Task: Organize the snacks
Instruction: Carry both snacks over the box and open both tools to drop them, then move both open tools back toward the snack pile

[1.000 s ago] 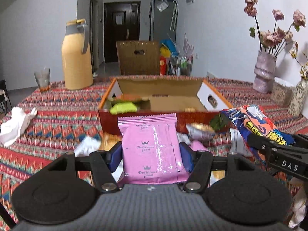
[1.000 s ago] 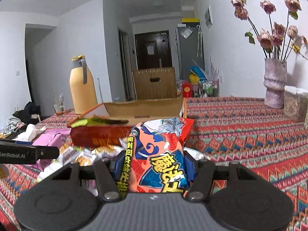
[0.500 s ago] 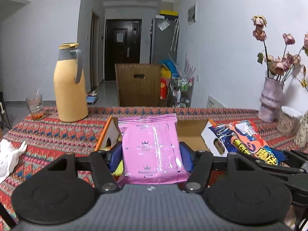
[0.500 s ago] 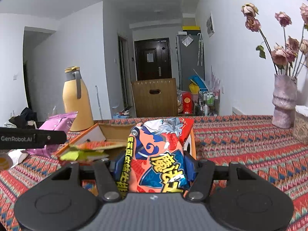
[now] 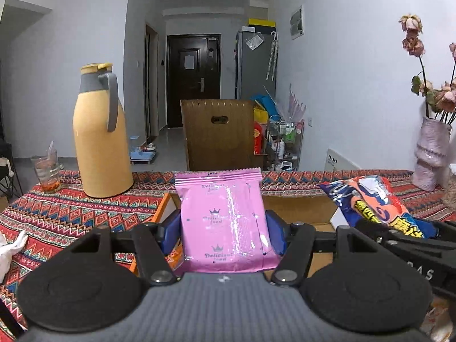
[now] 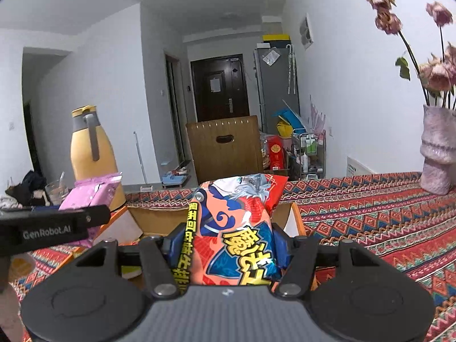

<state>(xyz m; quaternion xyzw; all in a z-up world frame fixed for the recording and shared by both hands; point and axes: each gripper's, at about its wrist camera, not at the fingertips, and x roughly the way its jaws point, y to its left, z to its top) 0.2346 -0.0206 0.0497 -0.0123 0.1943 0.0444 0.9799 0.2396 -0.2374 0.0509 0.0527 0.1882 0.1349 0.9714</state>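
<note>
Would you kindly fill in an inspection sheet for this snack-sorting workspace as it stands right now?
Surface: table under a red patterned tablecloth.
Job's things: pink snack packet and orange-blue chip bag, both held above the open cardboard box.
Clutter: yellow thermos jug, drinking glass, white cloth, vase of dried roses.
Tongs: left tongs shut on the packet; right tongs shut on the bag.
Cables: nothing seen.
Surroundings: wooden chair, dark door, fridge.

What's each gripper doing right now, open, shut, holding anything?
Left gripper: shut on the pink snack packet.
Right gripper: shut on the red-and-blue snack bag.
</note>
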